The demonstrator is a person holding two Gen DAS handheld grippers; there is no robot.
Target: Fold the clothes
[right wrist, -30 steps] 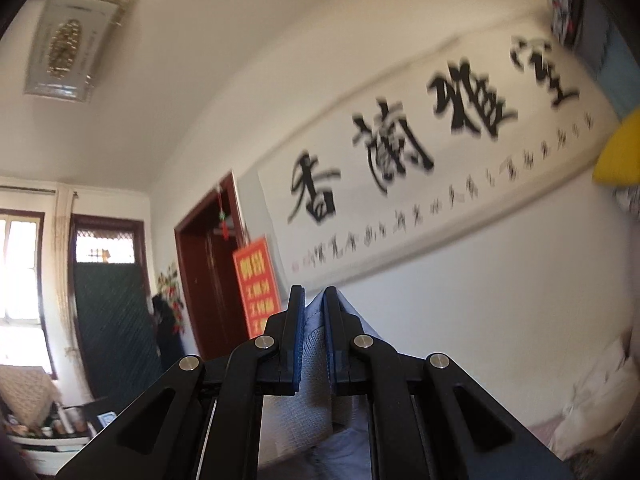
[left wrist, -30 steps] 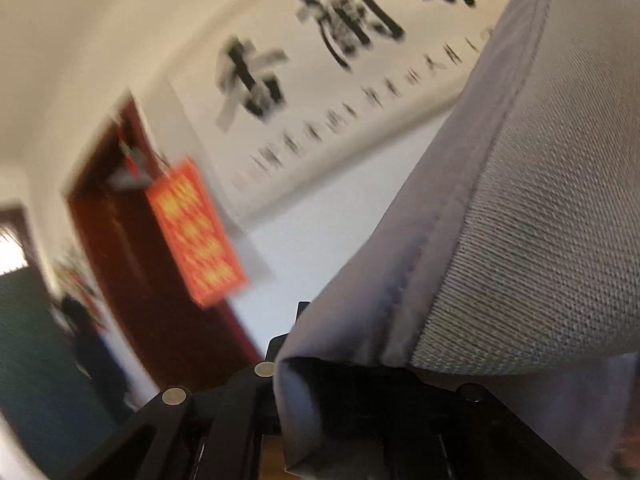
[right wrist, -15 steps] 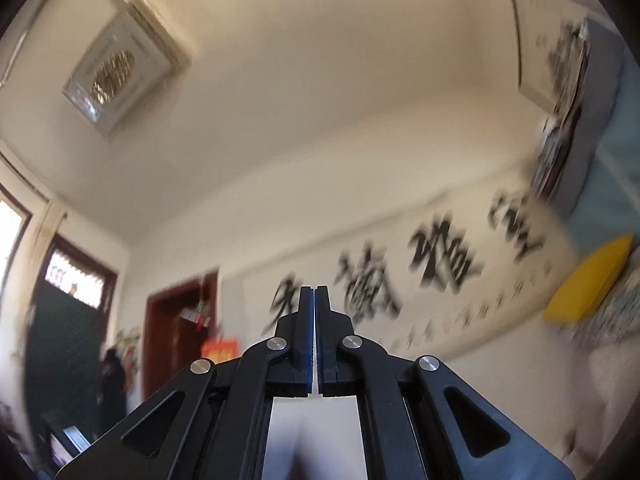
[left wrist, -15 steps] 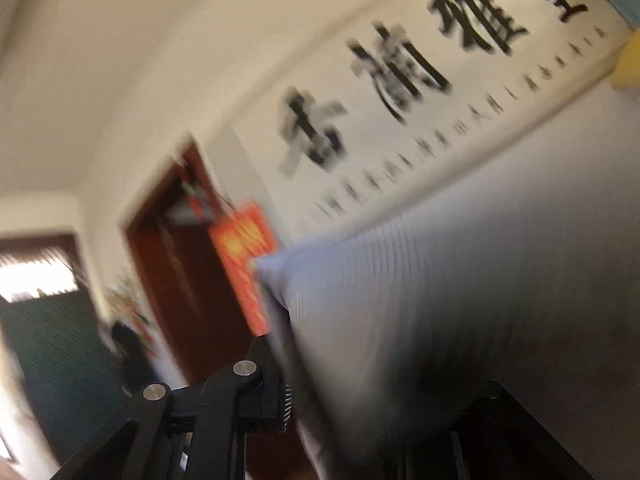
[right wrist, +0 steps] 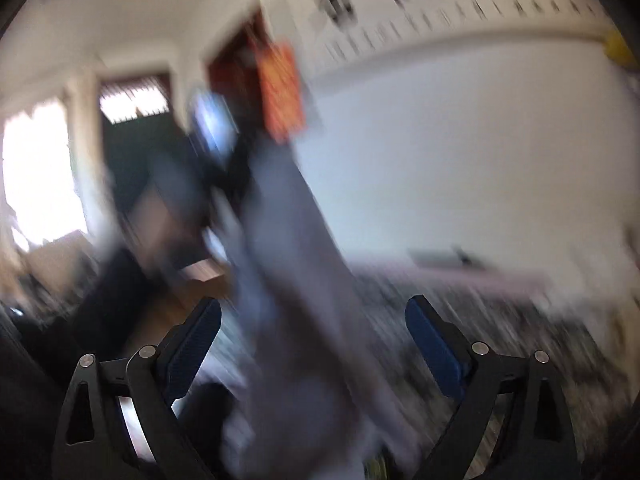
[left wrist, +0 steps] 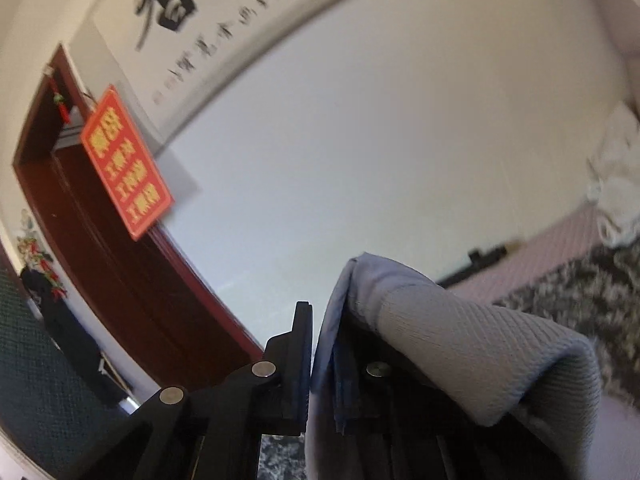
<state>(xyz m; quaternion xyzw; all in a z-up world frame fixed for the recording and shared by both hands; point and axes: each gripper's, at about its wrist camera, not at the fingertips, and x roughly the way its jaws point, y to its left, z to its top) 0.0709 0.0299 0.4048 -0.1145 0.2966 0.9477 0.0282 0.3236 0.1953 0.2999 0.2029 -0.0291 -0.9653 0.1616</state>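
left gripper (left wrist: pixel 320 336) clamped on grey garment (left wrist: pixel 480 348), lower center | right gripper (right wrist: pixel 312 320) fingers wide apart, blurry garment between

Both cameras sit low behind their own fingers, tilted up toward the white wall (left wrist: pixel 400 140). Left view is close on the grey cloth (left wrist: pixel 460 344). Both catch the red sign (left wrist: pixel 126 160) and calligraphy scroll (left wrist: pixel 208 24); right view is blurred.
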